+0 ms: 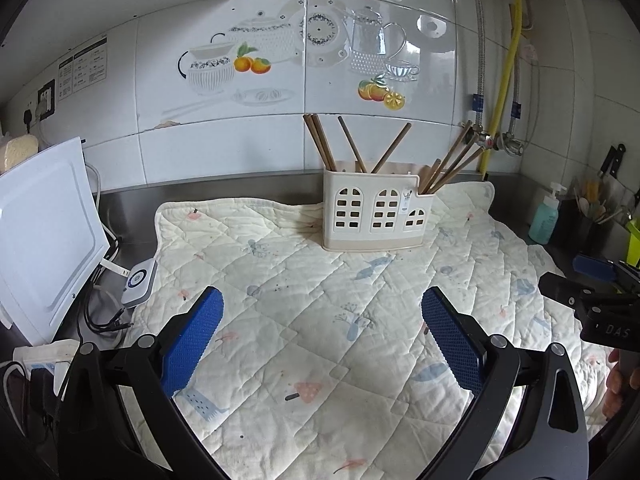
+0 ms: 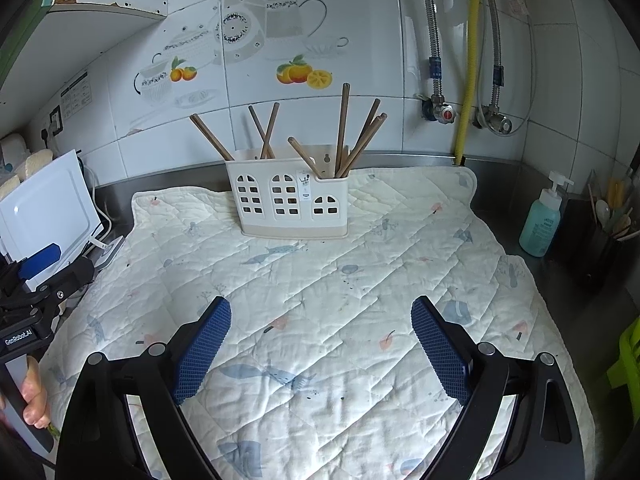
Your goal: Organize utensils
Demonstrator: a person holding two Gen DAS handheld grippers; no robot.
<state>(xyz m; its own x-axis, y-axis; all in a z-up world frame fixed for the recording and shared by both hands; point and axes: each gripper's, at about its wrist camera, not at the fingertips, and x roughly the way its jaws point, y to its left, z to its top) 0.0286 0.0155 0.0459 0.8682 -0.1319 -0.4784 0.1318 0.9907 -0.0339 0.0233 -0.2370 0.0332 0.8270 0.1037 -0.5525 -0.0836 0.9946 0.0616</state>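
Chopsticks (image 2: 343, 132) stand in the utensil holder (image 2: 288, 204), well beyond both empty grippers; left gripper (image 1: 322, 310) and right gripper (image 2: 320, 318) fingers spread apart

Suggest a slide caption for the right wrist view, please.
Open right gripper above a quilted mat, facing a cream utensil holder of wooden chopsticks.

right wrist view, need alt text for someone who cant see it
A cream utensil holder with brown chopsticks stands at the back of a quilted mat. The open right gripper hovers empty in front; a teal soap bottle stands right.
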